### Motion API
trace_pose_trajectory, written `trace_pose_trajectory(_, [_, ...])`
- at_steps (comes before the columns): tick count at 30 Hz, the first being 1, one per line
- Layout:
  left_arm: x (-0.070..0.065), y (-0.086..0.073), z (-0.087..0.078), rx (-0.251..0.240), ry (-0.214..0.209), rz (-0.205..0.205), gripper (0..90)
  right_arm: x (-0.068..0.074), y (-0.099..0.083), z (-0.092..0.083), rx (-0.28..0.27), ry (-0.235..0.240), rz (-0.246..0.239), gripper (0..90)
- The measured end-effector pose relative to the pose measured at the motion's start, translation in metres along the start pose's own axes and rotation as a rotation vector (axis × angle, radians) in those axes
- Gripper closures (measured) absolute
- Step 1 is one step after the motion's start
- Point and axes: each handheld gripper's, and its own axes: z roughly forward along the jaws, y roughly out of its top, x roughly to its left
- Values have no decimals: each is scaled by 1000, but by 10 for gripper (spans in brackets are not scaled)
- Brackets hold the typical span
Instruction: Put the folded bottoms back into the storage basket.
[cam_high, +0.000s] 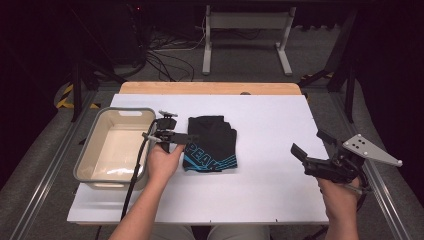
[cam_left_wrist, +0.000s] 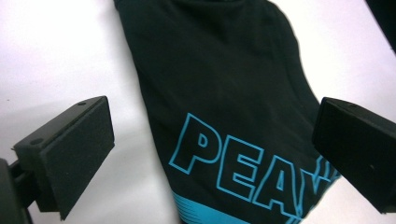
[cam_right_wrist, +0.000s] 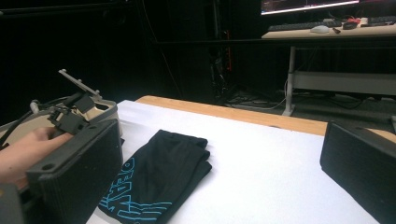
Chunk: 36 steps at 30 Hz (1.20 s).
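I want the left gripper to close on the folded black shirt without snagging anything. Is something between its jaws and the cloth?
Nothing visible. The left gripper hangs open right over the folded black shirt, bare cloth between its jaws. The beige tub sits apart, on its other side.

Folded shirt (cam_high: 212, 143) on table (cam_high: 280, 200), just right of bin (cam_high: 86, 155).

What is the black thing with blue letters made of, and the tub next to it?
The folded black garment with blue lettering looks like soft matte knit fabric: it folds limply. The beige rectangular tub looks like smooth, slightly glossy plastic, with moulded rounded corners and rim.
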Motion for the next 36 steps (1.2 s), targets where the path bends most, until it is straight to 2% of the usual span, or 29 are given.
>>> trace_pose_trajectory(5, [-1, 0, 11, 52, 19, -7, 0, 0, 0, 0, 2, 0, -1, 0])
trace_pose_trajectory(10, [1, 0, 18, 75, 38, -8, 0, -1, 1, -1, 2, 0, 1, 0])
trace_pose_trajectory(11, [2, 0, 20, 79, 35, -24, 0, -1, 1, -2, 1, 0, 4, 0])
trace_pose_trajectory(14, [4, 0, 23, 98, 38, -28, 0, -2, 1, -2, 0, 0, 6, 0])
trace_pose_trajectory(20, [5, -1, 30, 140, 0, -60, 0, -2, 2, -3, 0, 1, 6, 0])
trace_pose_trajectory(26, [4, 0, 32, 142, -18, -67, 0, -2, 2, -4, -4, 0, 10, 0])
trace_pose_trajectory(31, [0, 0, 36, 149, -78, -86, 2, -2, 2, -4, -3, 2, 7, 0])
trace_pose_trajectory(36, [-3, 0, 39, 143, -98, -98, 3, -1, 3, -4, -2, 3, 8, 0])
